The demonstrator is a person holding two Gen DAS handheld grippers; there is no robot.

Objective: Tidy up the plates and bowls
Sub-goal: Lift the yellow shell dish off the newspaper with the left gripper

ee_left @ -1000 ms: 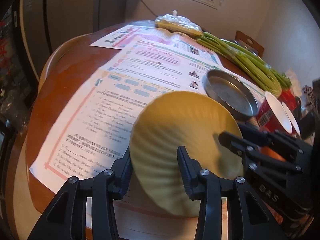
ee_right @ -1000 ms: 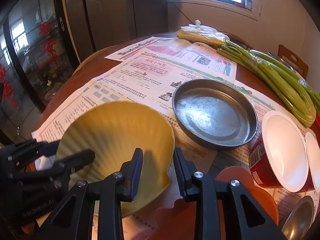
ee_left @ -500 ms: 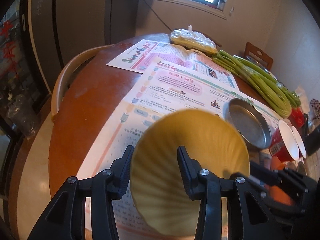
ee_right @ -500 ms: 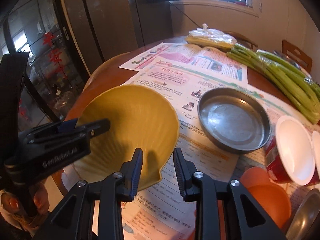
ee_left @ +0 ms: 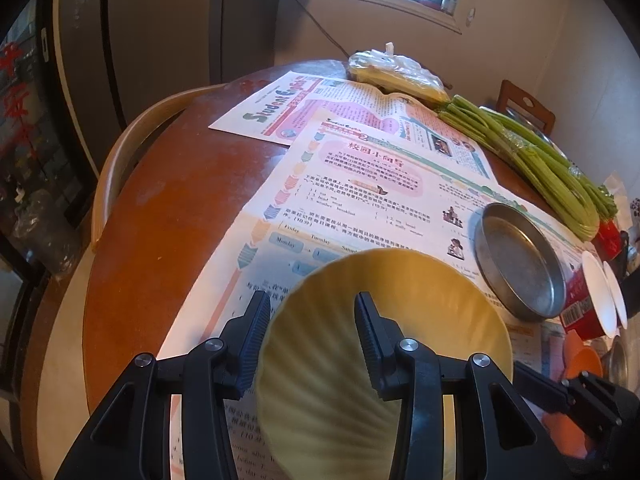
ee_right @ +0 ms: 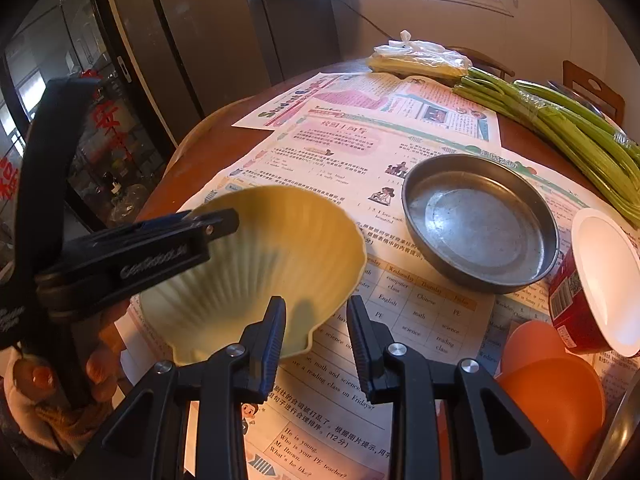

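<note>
A yellow ribbed shell-shaped plate (ee_left: 384,344) is tilted up on edge, clear of the table, with its rim between the fingers of my left gripper (ee_left: 312,334), which is shut on it. The right wrist view shows the plate (ee_right: 272,272) with the left gripper (ee_right: 216,222) clamped on its left rim. My right gripper (ee_right: 316,332) is open and empty just in front of the plate's right edge. A round metal pan (ee_right: 480,222) lies on the newspaper to the right, also seen in the left wrist view (ee_left: 520,260).
Newspapers (ee_left: 360,168) cover the round wooden table (ee_left: 160,216). Green vegetable stalks (ee_right: 568,128) and a plastic bag (ee_right: 416,60) lie at the back. A red cup with a white lid (ee_right: 596,284), orange bowls (ee_right: 556,392) and a metal bowl rim stand at the right.
The left gripper has lifted the yellow plate off the table and tilted it up. The right gripper has drawn back a little and stays open.
</note>
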